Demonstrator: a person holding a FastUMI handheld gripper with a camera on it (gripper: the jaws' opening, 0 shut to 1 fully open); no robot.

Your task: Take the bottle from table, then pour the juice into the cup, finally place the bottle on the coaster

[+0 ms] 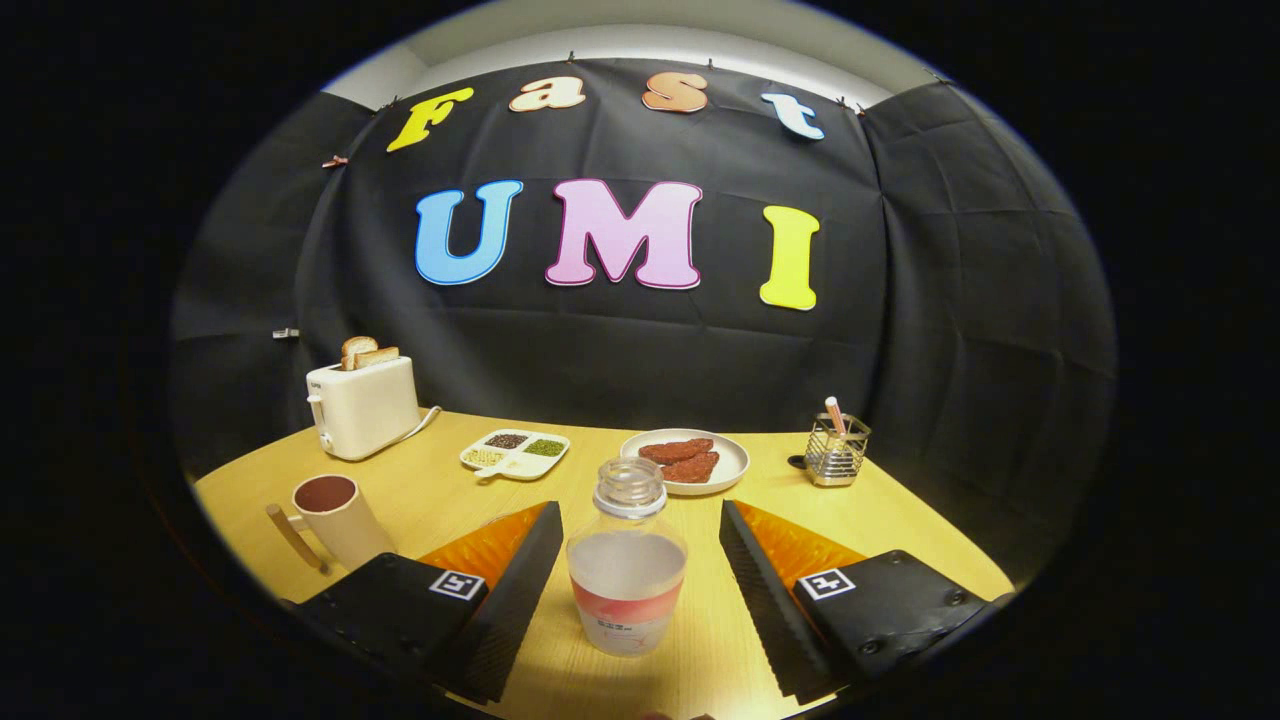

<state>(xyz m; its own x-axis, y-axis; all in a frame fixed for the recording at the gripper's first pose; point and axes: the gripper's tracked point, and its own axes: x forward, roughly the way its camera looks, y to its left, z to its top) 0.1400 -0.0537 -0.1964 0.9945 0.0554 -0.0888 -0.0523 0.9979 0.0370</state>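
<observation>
The tongs [636, 580] are spread wide with the uncapped bottle [627, 565] standing upright on the table [900, 520] between their fingers, touching neither, while the cup [335, 518] sits off to the left, near the toaster [362, 403].

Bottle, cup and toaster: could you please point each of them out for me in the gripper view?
bottle [627, 575]: gripper view, on its cloudy body, between the open jaws.
cup [342, 520]: gripper view, on its side wall.
toaster [364, 405]: gripper view, on its front face.
</observation>
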